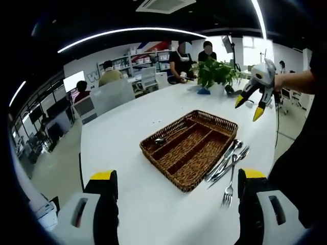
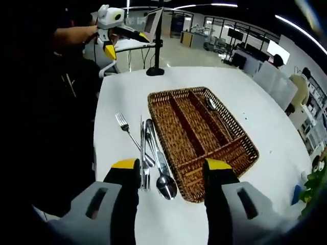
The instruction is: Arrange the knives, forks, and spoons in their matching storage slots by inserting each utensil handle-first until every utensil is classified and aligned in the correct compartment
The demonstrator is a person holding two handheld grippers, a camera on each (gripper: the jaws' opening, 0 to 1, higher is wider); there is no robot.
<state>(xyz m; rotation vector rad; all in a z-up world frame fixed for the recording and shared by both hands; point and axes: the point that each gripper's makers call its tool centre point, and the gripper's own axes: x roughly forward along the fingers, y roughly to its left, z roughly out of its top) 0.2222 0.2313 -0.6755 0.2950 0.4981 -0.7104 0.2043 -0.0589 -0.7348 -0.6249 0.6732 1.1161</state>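
A brown wicker tray (image 1: pixel 217 120) with long compartments sits mid-table (image 1: pixel 122 148). One spoon (image 1: pixel 163 139) lies in its far side slot. Loose forks, knives and a spoon (image 1: pixel 230 162) lie in a pile on the table beside the tray. In the right gripper view, the same tray (image 2: pixel 232 120) holds that spoon (image 2: pixel 212 104), with a fork (image 2: pixel 126 128), a knife (image 2: pixel 142 148) and a spoon (image 2: pixel 166 186) to its left. My left gripper (image 1: pixel 177 178) is open and empty short of the tray. My right gripper (image 2: pixel 171 166) hangs open above the pile and is also seen raised (image 1: pixel 249 107).
A potted plant (image 1: pixel 217 71) and a blue item (image 1: pixel 203 91) stand at the table's far end. People sit at desks beyond. A black stand pole (image 2: pixel 156 51) rises at the other end. The left gripper (image 2: pixel 126 44) is held high there by a person's hand.
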